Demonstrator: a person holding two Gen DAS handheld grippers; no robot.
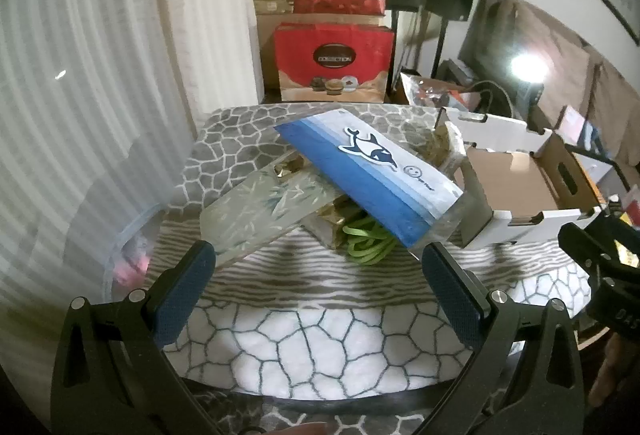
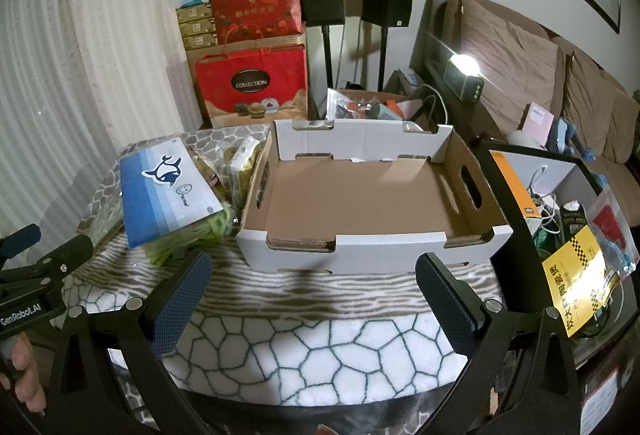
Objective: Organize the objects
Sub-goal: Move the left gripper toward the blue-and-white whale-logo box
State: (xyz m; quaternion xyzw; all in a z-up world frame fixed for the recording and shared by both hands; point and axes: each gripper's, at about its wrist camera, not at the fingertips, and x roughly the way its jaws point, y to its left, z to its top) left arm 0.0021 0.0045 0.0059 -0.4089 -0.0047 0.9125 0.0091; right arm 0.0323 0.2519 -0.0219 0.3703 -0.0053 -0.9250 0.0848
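A pile of objects lies on the patterned table cloth (image 1: 312,339): a blue and white pouch with an orca sticker (image 1: 368,175) on top, a clear bamboo-print bag (image 1: 264,219), gold-wrapped packs (image 1: 324,227) and green cords (image 1: 368,247) under it. An empty white cardboard tray box (image 2: 360,195) stands right of the pile; it also shows in the left wrist view (image 1: 520,179). The pouch shows in the right wrist view (image 2: 164,187) too. My left gripper (image 1: 316,259) is open and empty just before the pile. My right gripper (image 2: 312,275) is open and empty before the box.
Red gift bags and stacked boxes (image 2: 252,75) stand behind the table by a curtain. Two black speakers on stands (image 2: 352,3) and a sofa (image 2: 520,75) are at the back right. A bin of cables and packets (image 2: 568,227) is at the right. A plastic container (image 1: 128,255) sits at the table's left.
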